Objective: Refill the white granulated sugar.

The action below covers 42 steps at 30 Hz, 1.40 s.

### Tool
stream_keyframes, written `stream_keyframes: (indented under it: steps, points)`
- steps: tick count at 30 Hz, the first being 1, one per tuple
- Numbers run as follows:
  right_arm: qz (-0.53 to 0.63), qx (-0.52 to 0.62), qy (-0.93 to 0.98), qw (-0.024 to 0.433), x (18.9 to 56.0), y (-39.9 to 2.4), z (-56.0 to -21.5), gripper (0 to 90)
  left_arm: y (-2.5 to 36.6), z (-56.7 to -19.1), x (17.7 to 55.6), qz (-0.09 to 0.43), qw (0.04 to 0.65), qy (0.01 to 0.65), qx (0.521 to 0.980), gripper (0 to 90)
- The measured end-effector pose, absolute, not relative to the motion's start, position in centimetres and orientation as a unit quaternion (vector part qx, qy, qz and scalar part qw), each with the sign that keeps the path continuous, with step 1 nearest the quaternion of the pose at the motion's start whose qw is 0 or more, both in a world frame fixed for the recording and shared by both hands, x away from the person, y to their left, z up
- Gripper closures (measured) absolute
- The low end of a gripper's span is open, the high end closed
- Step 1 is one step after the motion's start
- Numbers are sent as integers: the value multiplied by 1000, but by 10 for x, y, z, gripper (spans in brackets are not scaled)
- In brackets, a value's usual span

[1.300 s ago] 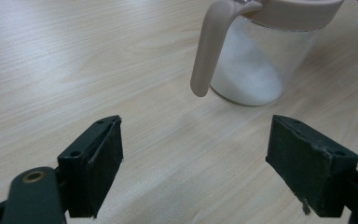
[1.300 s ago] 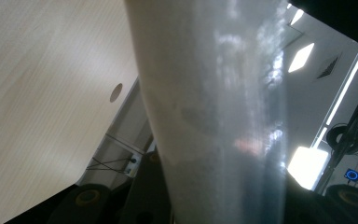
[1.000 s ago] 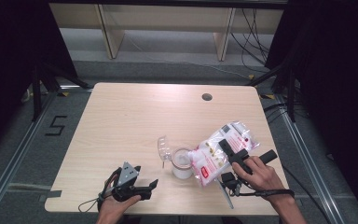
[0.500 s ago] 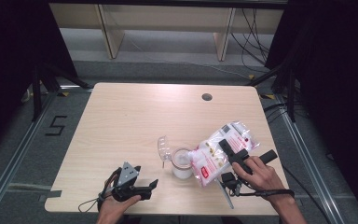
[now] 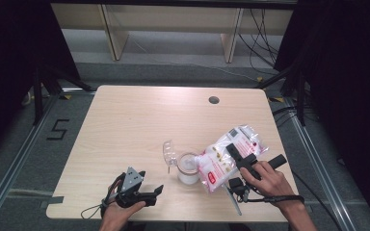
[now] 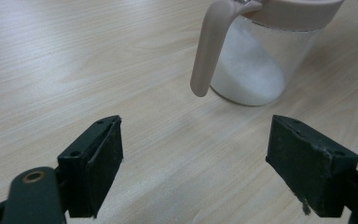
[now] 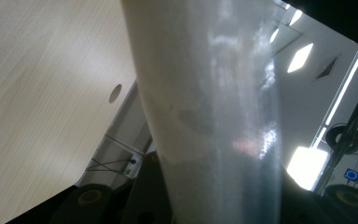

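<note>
A pale wooden surface (image 5: 139,125) carries a refill job at its near edge: a clear plastic bag (image 5: 229,156) of white granules, printed in red, is tipped so that its lower end lies at the rim of a small clear jar (image 5: 188,168), which stands between the two hands and already holds white powder. The right tool (image 5: 238,156) is clamped on the bag, the film filling the space between its jaws in the right gripper view, with the person's hand just behind it near the front right corner. The left tool (image 5: 147,192) rests on the surface near the front edge, left of the jar, jaws apart and holding nothing; its own camera looks at the jar's pinkish lid and handle (image 6: 209,51) just ahead. The jar's hinged clear flap (image 5: 167,150) stands open to the left. To pour well, the bag's mouth likely needs to stay over the opening and tilt slowly, while the free left tool could steady the jar by its handle against tipping.
</note>
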State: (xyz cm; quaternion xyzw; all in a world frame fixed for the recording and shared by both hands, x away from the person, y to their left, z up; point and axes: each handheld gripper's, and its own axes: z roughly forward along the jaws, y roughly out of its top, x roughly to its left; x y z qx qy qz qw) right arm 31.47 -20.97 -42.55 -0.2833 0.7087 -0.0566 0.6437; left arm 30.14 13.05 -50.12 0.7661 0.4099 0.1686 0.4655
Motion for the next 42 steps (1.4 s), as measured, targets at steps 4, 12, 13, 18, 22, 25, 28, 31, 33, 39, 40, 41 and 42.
stream_keyframes:
  steps: [4, 12, 13, 18, 22, 25, 28, 31, 33, 39, 40, 41, 42]
  points:
    - [-56, -283, 708, 644, 315, -210, -426, 804, 129, -502, 300, 161, 470, 417, 761, 178]
    - [-56, -282, 709, 644, 315, -210, -426, 807, 130, -501, 301, 167, 466, 411, 766, 178]
    - [-56, -284, 709, 644, 315, -210, -426, 808, 129, -502, 300, 160, 471, 418, 760, 178]
    - [-56, -284, 707, 645, 315, -210, -426, 809, 129, -502, 300, 161, 469, 417, 762, 178]
    - [-55, -283, 706, 646, 315, -210, -426, 810, 128, -502, 300, 158, 473, 419, 759, 178]
    - [-56, -284, 707, 645, 315, -210, -425, 810, 129, -502, 300, 159, 470, 418, 761, 178]
    - [-56, -287, 705, 646, 315, -210, -425, 811, 129, -502, 300, 160, 470, 417, 762, 178]
    - [-55, -283, 707, 646, 315, -210, -425, 811, 129, -502, 300, 158, 471, 418, 760, 178]
    - [-52, -283, 705, 648, 315, -210, -425, 812, 128, -502, 300, 158, 472, 419, 759, 179]
    - [-54, -287, 705, 646, 315, -210, -425, 813, 129, -502, 300, 160, 472, 418, 760, 178]
    - [-54, -287, 705, 646, 315, -210, -425, 813, 129, -502, 300, 160, 472, 418, 760, 178]
    - [-52, -281, 708, 646, 315, -210, -426, 813, 129, -501, 300, 161, 468, 416, 763, 178]
    - [-52, -281, 708, 646, 315, -210, -426, 813, 129, -501, 300, 161, 468, 416, 763, 178]
